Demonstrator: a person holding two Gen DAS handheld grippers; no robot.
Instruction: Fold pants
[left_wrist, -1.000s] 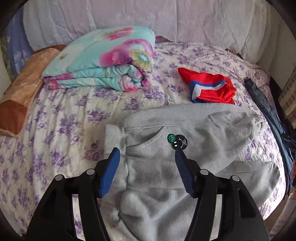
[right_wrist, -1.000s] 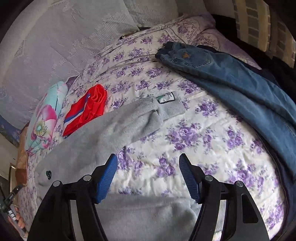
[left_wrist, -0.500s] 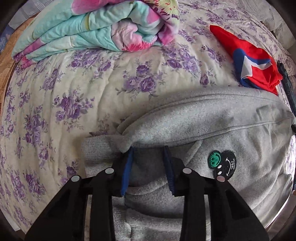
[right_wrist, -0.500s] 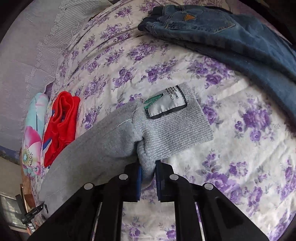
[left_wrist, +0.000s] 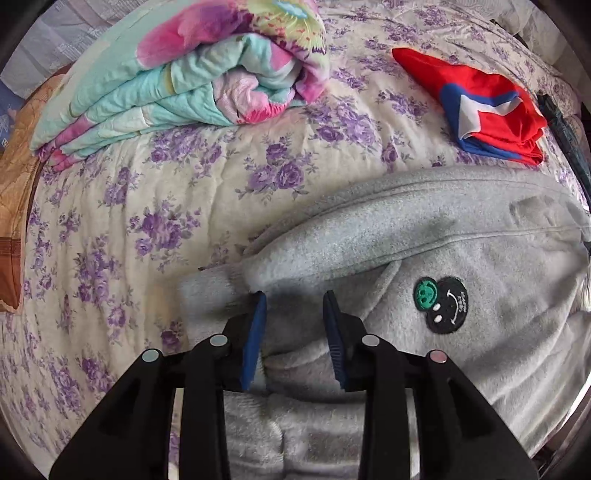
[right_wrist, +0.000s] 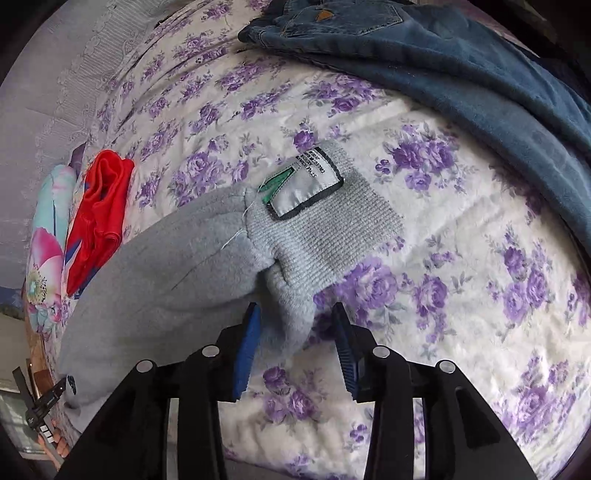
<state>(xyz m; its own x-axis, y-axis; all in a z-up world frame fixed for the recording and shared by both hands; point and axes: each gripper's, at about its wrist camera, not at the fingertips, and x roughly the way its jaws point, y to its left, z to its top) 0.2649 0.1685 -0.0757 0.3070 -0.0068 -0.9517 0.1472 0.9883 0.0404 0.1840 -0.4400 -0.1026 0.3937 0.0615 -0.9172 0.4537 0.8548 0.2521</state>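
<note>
Grey fleece pants (left_wrist: 424, 236) lie on the flowered bedspread, one leg folded over the other, with a smiley patch (left_wrist: 441, 303) on top. My left gripper (left_wrist: 294, 325) is open, its blue pads either side of a bunch of grey fabric by the ribbed waistband. In the right wrist view the pants leg (right_wrist: 166, 269) ends in a ribbed cuff (right_wrist: 332, 225) with a white label. My right gripper (right_wrist: 295, 332) is open, with a fold of the cuff end lying between its jaws.
A folded floral quilt (left_wrist: 177, 77) and a folded red and blue garment (left_wrist: 480, 107) lie further back on the bed (left_wrist: 110, 229). Blue jeans (right_wrist: 461, 62) lie spread to the right of the cuff. The bed's edge is close below the grippers.
Both grippers came down and closed on the grey pants half a second ago. Now both have opened and let the fabric go; the right one has pulled back slightly.
</note>
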